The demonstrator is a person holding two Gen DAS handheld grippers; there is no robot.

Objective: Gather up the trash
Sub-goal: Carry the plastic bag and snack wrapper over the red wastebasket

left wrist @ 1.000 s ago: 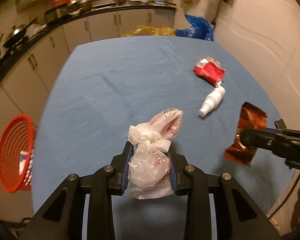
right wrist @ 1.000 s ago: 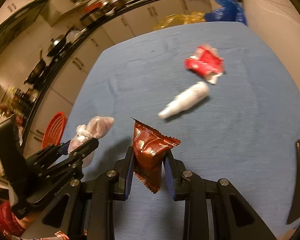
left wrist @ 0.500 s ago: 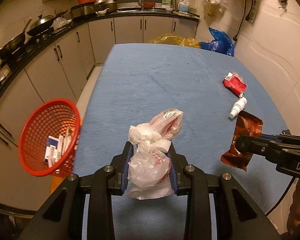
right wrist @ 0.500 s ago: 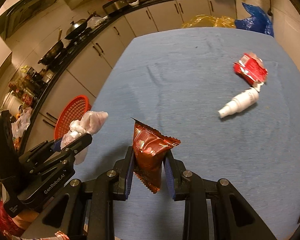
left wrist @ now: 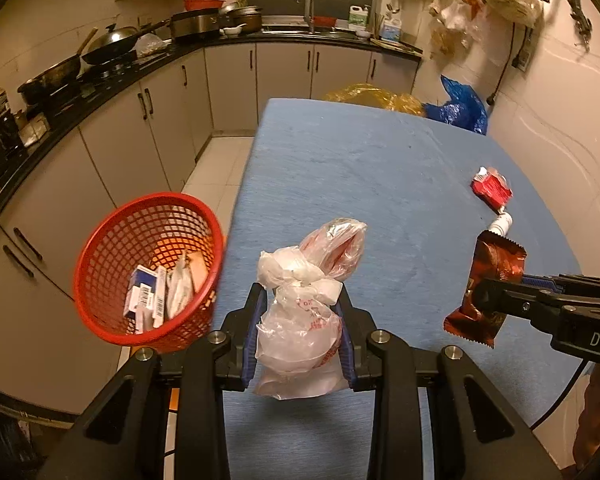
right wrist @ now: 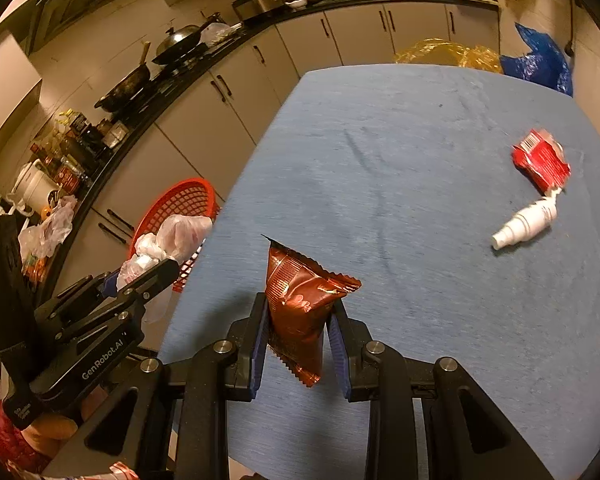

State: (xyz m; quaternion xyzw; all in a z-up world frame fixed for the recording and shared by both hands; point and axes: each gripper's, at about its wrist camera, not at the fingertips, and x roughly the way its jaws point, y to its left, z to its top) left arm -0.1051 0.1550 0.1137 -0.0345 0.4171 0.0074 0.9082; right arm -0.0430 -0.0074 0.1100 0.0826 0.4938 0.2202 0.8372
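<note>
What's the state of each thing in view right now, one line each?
left hand-held gripper: shut on knotted plastic bag
knotted plastic bag: tied, held off the table
right hand-held gripper: shut on brown snack wrapper
brown snack wrapper: crumpled, held upright
red basket: beside the table, tilted in view, already holds boxes and wrappers
red wrapper: crumpled, lying on table
white bottle: lying on its side, next to red wrapper

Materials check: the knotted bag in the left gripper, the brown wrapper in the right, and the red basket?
Knotted bag: thin translucent plastic film, crinkled, likely polyethylene. Brown wrapper: glossy foil-like laminate, judging by sharp creases, glints and a serrated edge. Red basket: rigid moulded plastic mesh, slightly shiny.
</note>
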